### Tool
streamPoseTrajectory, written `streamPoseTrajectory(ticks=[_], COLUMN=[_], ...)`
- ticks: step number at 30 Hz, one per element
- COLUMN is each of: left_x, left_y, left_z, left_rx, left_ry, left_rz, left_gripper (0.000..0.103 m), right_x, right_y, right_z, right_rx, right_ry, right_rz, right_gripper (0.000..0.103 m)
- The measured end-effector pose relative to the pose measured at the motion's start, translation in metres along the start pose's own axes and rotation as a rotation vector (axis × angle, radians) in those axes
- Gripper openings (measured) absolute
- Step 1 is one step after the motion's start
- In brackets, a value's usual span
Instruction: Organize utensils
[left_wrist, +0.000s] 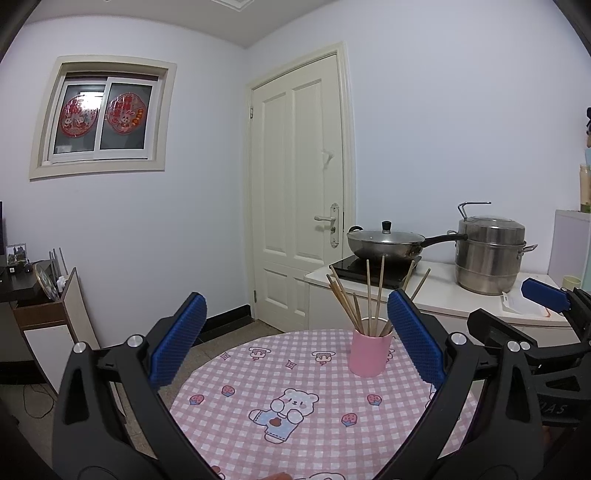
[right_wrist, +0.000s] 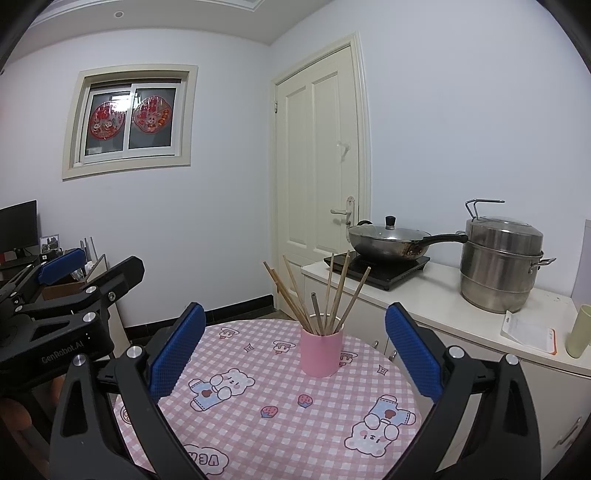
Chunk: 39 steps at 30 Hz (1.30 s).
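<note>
A pink cup (left_wrist: 369, 352) (right_wrist: 320, 352) stands upright on the round table with the pink checked cloth (left_wrist: 295, 413) (right_wrist: 277, 417). Several wooden chopsticks (left_wrist: 369, 299) (right_wrist: 325, 295) fan out of the cup. My left gripper (left_wrist: 295, 341) hovers above the table, open, with nothing between its blue pads; the cup sits just inside its right pad. My right gripper (right_wrist: 295, 345) is open too, empty, with the cup between and beyond its pads. Each gripper shows at the edge of the other's view: the right one (left_wrist: 543, 295), the left one (right_wrist: 62, 264).
A white counter (right_wrist: 443, 306) behind the table carries an induction hob with a lidded wok (right_wrist: 388, 240), a steel steamer pot (right_wrist: 498, 266), a white packet (right_wrist: 528, 328) and a pale green cup (right_wrist: 580, 332). A closed door (right_wrist: 321, 166) is behind. A desk with shelves (left_wrist: 40, 295) stands left.
</note>
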<state>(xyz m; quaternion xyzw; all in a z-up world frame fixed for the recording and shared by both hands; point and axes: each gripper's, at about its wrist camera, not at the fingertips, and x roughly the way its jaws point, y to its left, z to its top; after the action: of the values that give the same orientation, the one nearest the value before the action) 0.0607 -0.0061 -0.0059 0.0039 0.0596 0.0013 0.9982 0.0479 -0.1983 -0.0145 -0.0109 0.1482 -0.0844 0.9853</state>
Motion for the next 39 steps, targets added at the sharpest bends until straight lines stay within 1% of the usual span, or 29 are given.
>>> streamPoseTrajectory(ticks=[39], left_x=[0.0039], left_y=[0.0029], left_z=[-0.0036], left_rx=[0.007], left_ry=[-0.002], left_rz=[0.018], left_gripper=[0.097], right_x=[-0.0042], right_y=[0.0018], right_z=[-0.0024], right_rx=[0.001], right_ry=[0.007], right_rz=[-0.003], right_gripper=[0.095])
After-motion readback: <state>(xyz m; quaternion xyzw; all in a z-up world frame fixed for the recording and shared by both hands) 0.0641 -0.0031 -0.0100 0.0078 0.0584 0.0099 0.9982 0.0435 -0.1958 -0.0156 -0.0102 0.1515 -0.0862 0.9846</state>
